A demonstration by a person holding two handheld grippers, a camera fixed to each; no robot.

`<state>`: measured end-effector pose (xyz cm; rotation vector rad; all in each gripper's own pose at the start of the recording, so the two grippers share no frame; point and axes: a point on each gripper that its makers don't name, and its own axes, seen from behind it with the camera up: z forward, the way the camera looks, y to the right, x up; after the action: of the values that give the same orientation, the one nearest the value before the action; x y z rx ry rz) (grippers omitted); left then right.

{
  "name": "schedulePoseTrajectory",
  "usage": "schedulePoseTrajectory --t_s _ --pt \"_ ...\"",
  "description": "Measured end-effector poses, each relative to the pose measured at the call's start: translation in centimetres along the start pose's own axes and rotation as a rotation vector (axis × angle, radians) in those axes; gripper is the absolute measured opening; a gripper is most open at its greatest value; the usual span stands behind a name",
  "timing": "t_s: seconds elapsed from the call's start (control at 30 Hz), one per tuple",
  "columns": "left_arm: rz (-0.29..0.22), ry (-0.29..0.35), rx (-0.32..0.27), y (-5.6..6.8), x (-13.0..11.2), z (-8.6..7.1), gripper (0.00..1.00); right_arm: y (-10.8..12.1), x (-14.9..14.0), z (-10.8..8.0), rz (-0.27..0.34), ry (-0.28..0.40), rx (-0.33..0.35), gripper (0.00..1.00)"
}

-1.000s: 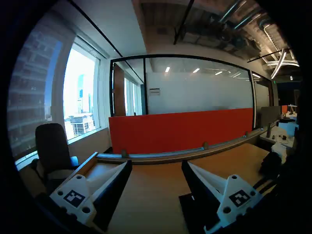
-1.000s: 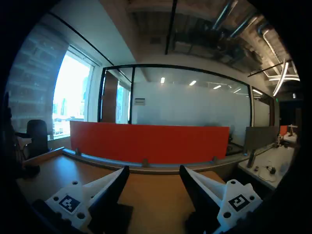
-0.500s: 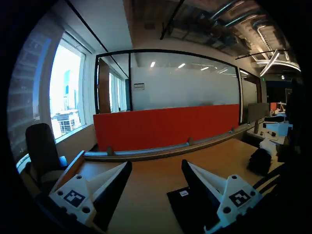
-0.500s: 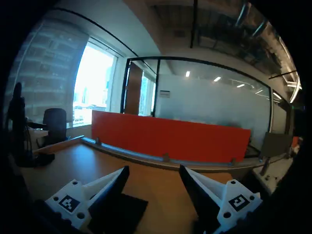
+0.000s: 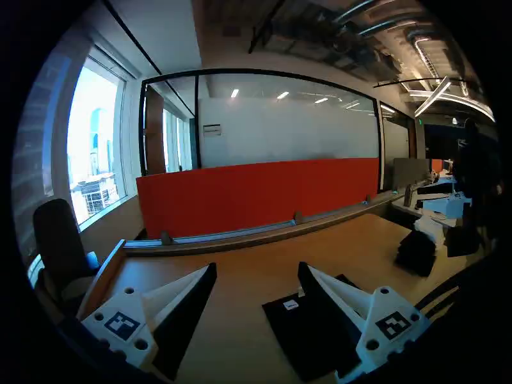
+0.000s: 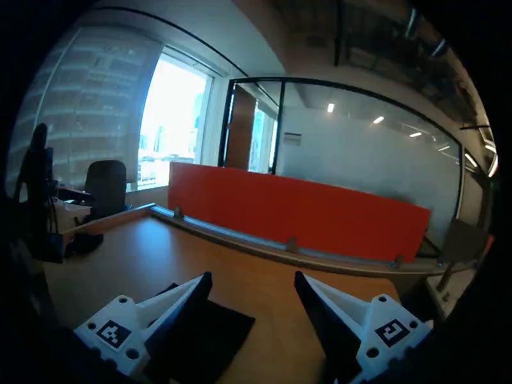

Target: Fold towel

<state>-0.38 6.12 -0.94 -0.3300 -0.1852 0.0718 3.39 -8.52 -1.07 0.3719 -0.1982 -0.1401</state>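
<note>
– Two tools to log. State of each?
– On the left tool (image 5: 256,265) the jaws stand wide apart with nothing between them. The right tool (image 6: 253,275) is the same, parted and empty.
– Location of the towel?
– The towel (image 5: 304,329) is dark and lies flat on the worktop (image 5: 243,301). In the left gripper view it sits low and to the right, partly under the right finger, with a small white tag (image 5: 291,304) on its far part. In the right gripper view the towel (image 6: 217,326) sits low and to the left. Judgement: it lies between the two tools, near both, so each must come down and inward.
– Long axis? Nearer tool?
– The fingers hide the near edge, so the axis cannot be told. Neither tool is plainly nearer.
– Change from the earlier pictures?
– A second ago only a sliver of towel showed at the bottom of each view. Both views now look lower, and more cloth and the tag are exposed. Jaw gaps are unchanged.
</note>
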Motion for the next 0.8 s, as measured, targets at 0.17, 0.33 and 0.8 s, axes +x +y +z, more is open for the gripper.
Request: schedulePoseTrajectory --t_s 0.17,0.33,0.8 --pt "0.011 -0.041 -0.069 1.2 -1.2 0.2 0.94 -0.7 -1.3 0.1 -0.013 -0.05 0.051 1.0" --pt "0.02 -0.083 -0.148 2.6 -2.5 0.4 0.94 -1.5 -2.6 0.2 -0.034 -0.103 0.107 1.0" --pt "0.07 -0.171 -0.253 4.8 -6.7 0.7 0.94 -3.6 -6.8 0.2 -0.059 -0.206 0.206 1.0"
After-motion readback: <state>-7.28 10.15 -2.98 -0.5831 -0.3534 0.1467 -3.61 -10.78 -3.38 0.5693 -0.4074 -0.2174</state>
